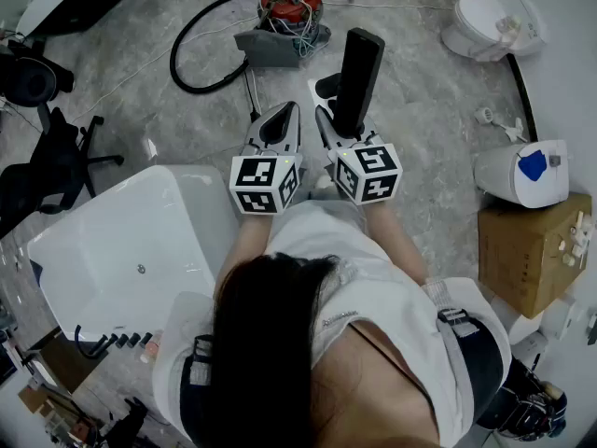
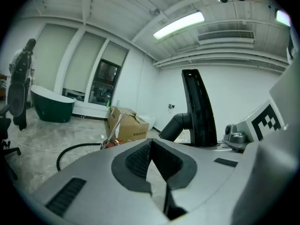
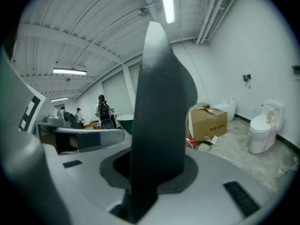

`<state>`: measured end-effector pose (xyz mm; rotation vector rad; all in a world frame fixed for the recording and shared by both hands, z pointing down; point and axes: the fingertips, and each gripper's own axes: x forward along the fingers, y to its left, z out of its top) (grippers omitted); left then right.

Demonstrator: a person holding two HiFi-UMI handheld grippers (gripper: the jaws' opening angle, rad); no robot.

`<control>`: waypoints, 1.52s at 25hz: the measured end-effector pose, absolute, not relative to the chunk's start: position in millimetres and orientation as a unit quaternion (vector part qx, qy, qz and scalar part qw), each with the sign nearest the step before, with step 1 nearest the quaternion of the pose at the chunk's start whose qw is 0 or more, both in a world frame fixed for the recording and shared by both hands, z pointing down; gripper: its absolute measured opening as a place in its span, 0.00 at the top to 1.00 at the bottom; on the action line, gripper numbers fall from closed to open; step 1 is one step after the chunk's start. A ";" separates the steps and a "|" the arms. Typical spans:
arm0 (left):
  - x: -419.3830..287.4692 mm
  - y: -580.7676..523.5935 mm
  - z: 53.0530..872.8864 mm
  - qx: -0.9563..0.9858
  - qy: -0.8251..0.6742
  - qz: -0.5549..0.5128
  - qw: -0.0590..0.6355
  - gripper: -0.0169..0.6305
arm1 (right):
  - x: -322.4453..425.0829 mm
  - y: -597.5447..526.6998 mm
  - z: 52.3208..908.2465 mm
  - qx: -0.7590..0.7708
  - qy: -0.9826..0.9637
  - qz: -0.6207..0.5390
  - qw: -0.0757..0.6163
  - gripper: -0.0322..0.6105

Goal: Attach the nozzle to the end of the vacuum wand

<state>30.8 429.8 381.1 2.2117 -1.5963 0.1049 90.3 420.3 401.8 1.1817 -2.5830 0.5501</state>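
Grey marbled floor (image 1: 420, 91), cardboard box (image 2: 124, 125) print unreadable, right hand-held gripper (image 1: 338, 124) clamping nozzle (image 1: 359, 68)

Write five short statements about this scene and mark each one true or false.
1. The right gripper is shut on the black nozzle. True.
2. The left gripper grips the nozzle too. False: its jaws are shut on nothing.
3. The red vacuum sits on the floor beyond both grippers. True.
4. The toilet stands at the head view's upper left. False: it is at the upper right.
5. The cardboard box lies inside the bathtub. False: the box is on the floor to the person's right, the bathtub to the left.
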 end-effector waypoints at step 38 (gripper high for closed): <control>65.7 387.7 390.6 0.782 -0.586 0.027 0.212 0.97 | 148.8 378.4 402.0 0.415 -0.883 0.195 0.103 0.79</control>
